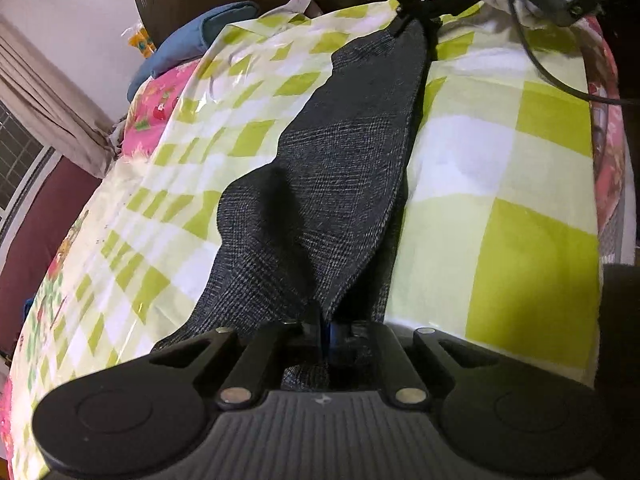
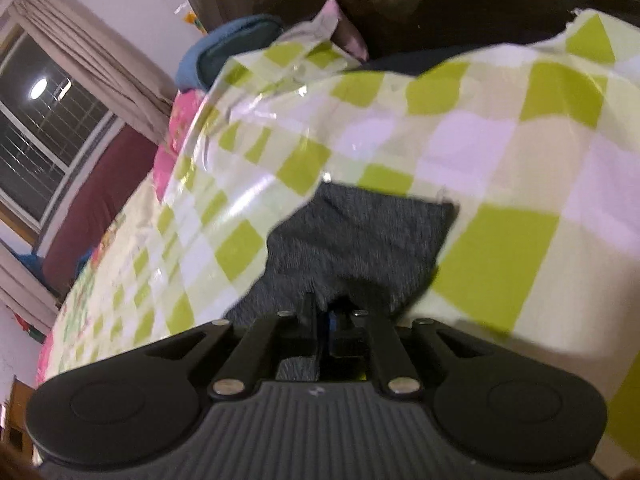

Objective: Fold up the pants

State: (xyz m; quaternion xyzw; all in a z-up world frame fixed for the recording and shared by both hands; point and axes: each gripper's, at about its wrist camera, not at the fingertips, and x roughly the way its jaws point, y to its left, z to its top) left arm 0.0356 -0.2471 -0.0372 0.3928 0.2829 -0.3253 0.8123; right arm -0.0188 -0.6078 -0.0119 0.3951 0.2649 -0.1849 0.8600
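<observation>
1. Left gripper [image 1: 326, 322] is clamped on the dark pants [image 1: 348, 152], stretched toward 12 o'clock on the checked sheet [image 1: 520, 184].
2. Right gripper [image 2: 328, 314] pinches the other end; best to lower both evenly, fabric taut.

Both wrist views close, angled down over checkered sheet [image 1: 532, 240]; sharing dark pants [image 2: 360, 240]

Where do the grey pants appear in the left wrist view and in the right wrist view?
Left wrist view: the pants run as a long strip up the picture's middle, from the left gripper to the right gripper at top.
Right wrist view: only a short piece of the pants shows, centre, just above the right gripper.
Shared landmark: the blue pillow, upper left in both.
</observation>
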